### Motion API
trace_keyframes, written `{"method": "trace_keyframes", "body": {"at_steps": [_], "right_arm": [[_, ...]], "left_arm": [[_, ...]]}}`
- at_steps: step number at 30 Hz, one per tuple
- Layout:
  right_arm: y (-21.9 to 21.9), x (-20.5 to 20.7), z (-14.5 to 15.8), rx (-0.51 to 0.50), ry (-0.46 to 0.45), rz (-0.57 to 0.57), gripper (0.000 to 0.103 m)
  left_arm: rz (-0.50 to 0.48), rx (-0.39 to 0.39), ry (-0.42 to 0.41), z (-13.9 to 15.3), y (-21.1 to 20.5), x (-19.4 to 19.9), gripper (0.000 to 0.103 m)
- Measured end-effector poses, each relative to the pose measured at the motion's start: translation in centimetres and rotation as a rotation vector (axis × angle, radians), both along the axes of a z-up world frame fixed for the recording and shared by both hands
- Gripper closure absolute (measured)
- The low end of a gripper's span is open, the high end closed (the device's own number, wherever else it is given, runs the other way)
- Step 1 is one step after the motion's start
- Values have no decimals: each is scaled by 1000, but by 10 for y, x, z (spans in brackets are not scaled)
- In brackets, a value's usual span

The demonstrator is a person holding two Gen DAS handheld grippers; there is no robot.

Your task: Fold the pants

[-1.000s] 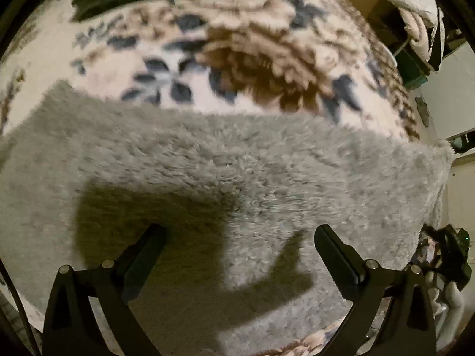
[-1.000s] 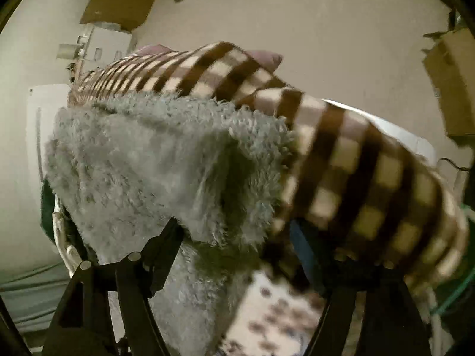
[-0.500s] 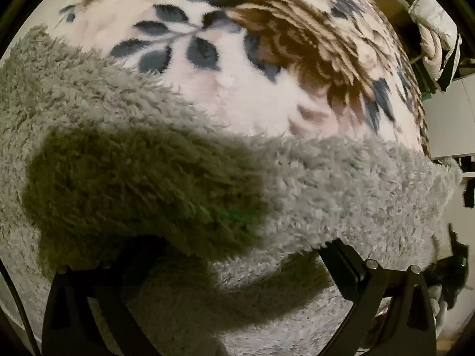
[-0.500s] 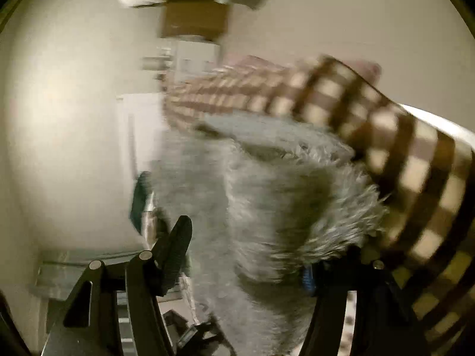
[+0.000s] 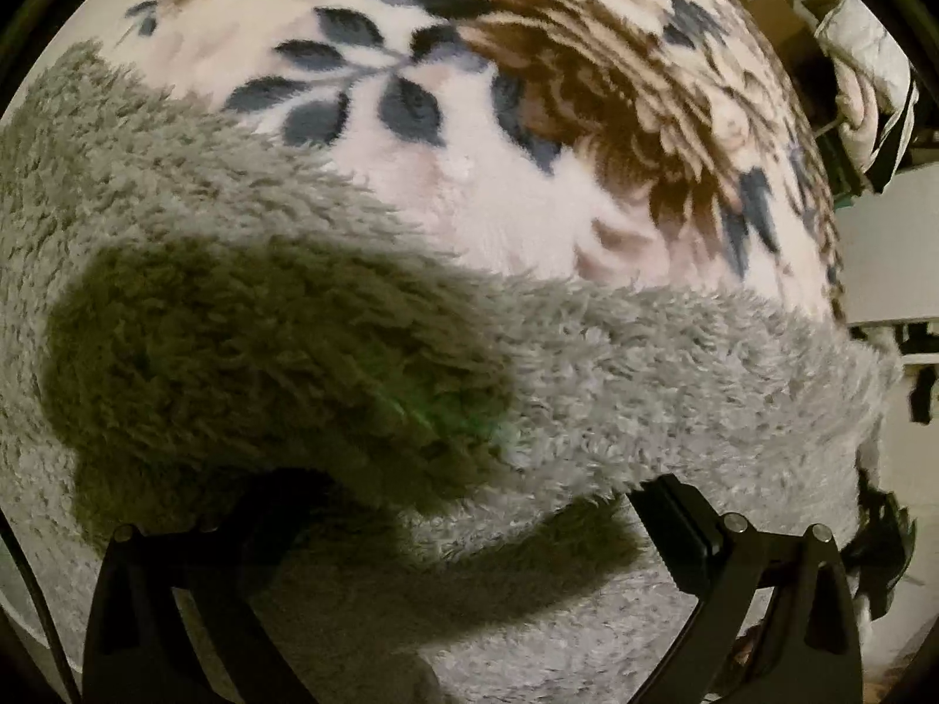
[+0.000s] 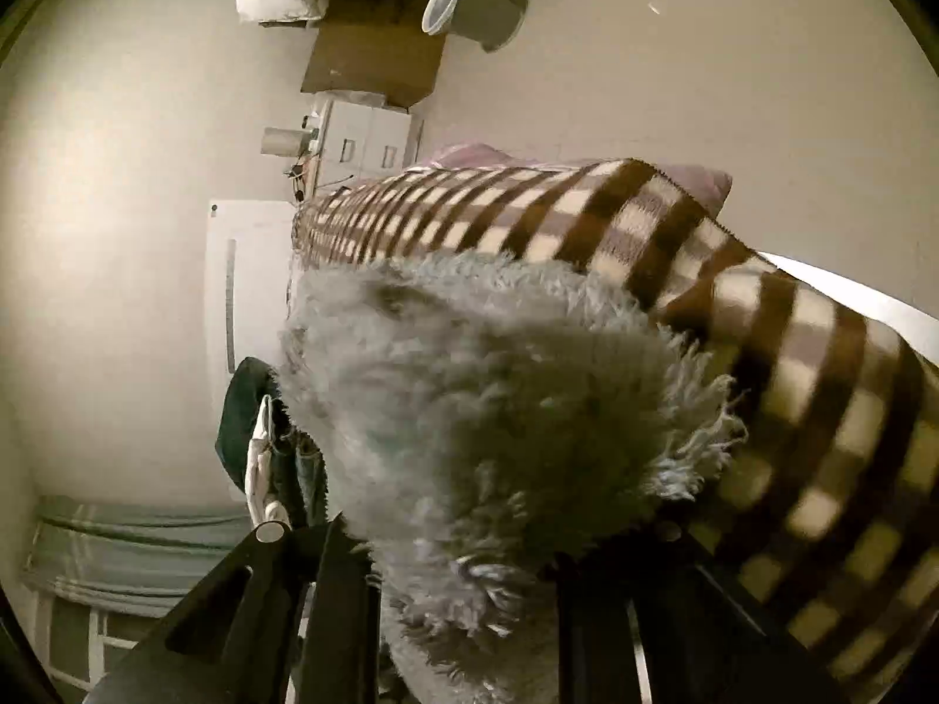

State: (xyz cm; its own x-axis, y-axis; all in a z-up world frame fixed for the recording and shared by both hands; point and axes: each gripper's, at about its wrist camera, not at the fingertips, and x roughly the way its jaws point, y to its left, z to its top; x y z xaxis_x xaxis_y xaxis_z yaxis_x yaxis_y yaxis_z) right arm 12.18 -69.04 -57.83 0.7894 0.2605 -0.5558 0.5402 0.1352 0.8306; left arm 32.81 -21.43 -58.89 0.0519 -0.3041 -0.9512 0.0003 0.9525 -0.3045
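Ahead of your left gripper (image 5: pixel 469 534), a raised fold of the grey fleece pants (image 5: pixel 675 387) blocks the way; the floral blanket (image 5: pixel 499 176) beyond lies open. On your right, fleece fills the jaws, with the checked blanket (image 6: pixel 792 364) pressing alongside.

Pants (image 5: pixel 616 387) lie on blanket (image 5: pixel 528 164), which extends behind.

The left wrist view looks forward and down along the left claw (image 5: pixel 463 534), very close over the grey fleece pants (image 5: pixel 645 387) lying on a floral blanket (image 5: pixel 528 176). The right wrist view looks along the right claw (image 6: pixel 463 563), rolled sideways and facing a pale wall (image 6: pixel 117 176), with a checked blanket (image 6: pixel 763 352) behind. Fleece fills its foreground at very close range. The pants are the only thing both views share.
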Motion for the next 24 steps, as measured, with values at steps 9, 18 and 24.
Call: {"method": "trace_keyframes", "body": {"at_steps": [9, 18, 24], "right_arm": [[75, 52, 125, -336, 98, 233, 85], [301, 118, 228, -639, 47, 652, 85], [507, 143, 168, -746, 20, 1055, 85]], "left_arm": [[54, -9, -62, 58, 31, -17, 0], [271, -19, -103, 111, 174, -60, 0], [425, 63, -143, 116, 300, -99, 0]]}}
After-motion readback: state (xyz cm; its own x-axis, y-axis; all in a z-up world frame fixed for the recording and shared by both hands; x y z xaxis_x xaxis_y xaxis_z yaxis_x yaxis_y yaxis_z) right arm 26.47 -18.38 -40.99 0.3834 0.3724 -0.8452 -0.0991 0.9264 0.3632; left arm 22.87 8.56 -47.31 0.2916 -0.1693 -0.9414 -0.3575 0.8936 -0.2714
